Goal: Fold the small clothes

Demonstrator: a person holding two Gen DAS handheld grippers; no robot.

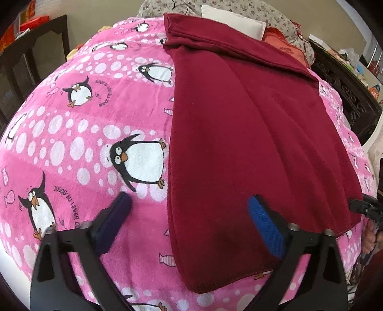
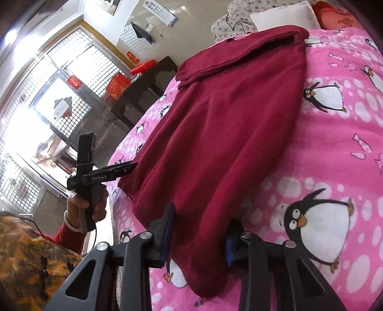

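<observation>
A dark red fleece garment point(image 1: 251, 119) lies spread on a pink penguin blanket point(image 1: 95, 119), its far end folded over. My left gripper point(image 1: 189, 199) stands open wide across the garment's left edge, one finger on the blanket and the other on the cloth. In the right wrist view the garment point(image 2: 227, 119) runs down between the fingers of my right gripper point(image 2: 202, 215), which is shut on a bunched fold near its near corner. The left gripper point(image 2: 129, 166) shows there at the garment's left corner. The right gripper point(image 1: 359, 205) appears at the cloth's right corner in the left wrist view.
A white pillow point(image 1: 234, 21) and flowered bedding lie beyond the garment. Dark wooden furniture point(image 1: 36, 59) stands left of the bed, more point(image 1: 347, 95) at the right. A person's hand point(image 2: 79, 205) holds the left gripper's handle by the bed's edge, near a barred window point(image 2: 59, 83).
</observation>
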